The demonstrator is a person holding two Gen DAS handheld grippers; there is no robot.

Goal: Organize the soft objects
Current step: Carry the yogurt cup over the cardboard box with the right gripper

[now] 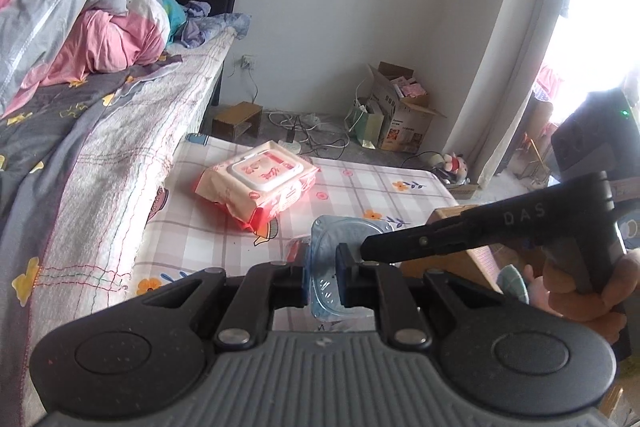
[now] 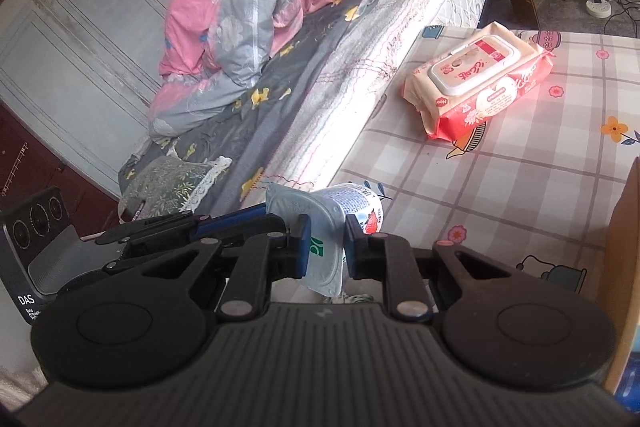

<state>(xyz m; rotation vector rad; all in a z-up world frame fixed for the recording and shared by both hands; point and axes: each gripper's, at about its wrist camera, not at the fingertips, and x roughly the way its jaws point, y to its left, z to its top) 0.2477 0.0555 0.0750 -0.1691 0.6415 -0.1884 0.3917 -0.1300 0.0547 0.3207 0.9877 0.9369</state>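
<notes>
A crumpled clear plastic yogurt cup is pinched by both hand-held grippers, left and right; if pulled apart, it could be torn.

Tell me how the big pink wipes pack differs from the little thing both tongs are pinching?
The pink-and-white soft wipes pack lies flat on the checked cloth, untouched; the small clear-blue crinkly plastic packet is pinched between the left tongs and right tongs. The pack is far bigger and opaque; the packet is see-through. Both are soft packaging.
</notes>
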